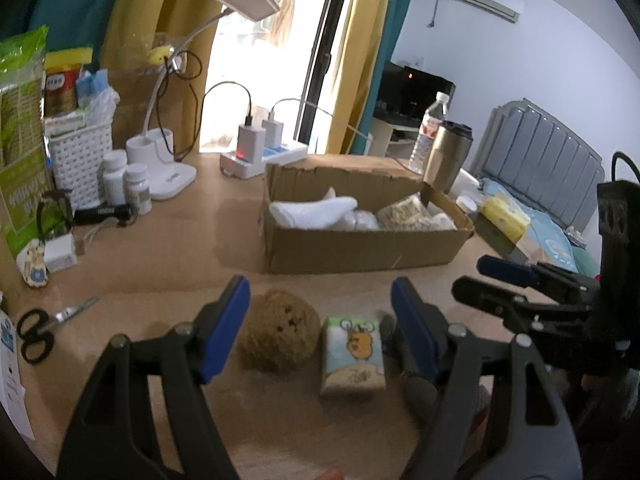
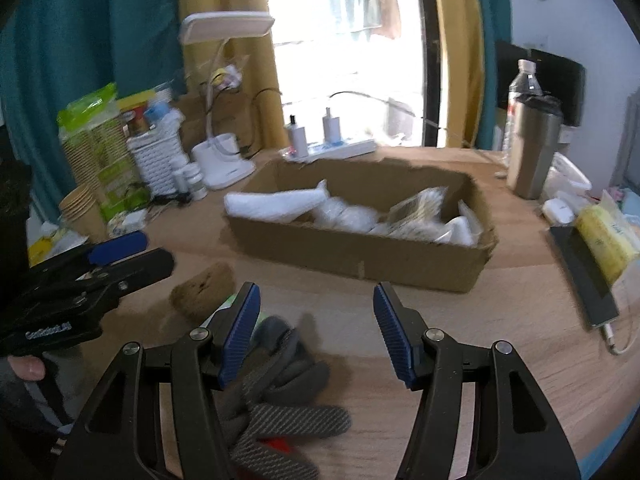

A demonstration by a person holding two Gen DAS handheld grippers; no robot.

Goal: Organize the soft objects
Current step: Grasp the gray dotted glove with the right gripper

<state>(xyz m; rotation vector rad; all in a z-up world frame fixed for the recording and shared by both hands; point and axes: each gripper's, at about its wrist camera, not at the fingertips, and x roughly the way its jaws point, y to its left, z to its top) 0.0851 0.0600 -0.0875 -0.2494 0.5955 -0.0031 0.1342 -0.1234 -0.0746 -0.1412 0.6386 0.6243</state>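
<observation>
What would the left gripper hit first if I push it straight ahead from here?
Likely the brown sponge or tissue pack lying between the open left gripper fingers; the cardboard box sits beyond them. Depth is uncertain.

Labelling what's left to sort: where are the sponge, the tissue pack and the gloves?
sponge (image 1: 279, 336), left wrist view, middle of its front.
tissue pack (image 1: 353, 354), left wrist view, printed top face.
gloves (image 2: 280, 384), right wrist view, grey fingers.

On the desk (image 1: 168, 240), the cardboard box (image 1: 360, 244) stands behind the sponge (image 1: 280, 336) and tissue pack (image 1: 353, 354), which lie side by side; gloves (image 2: 276, 392) lie right of the pack. Towel (image 1: 316, 210) in box.
</observation>
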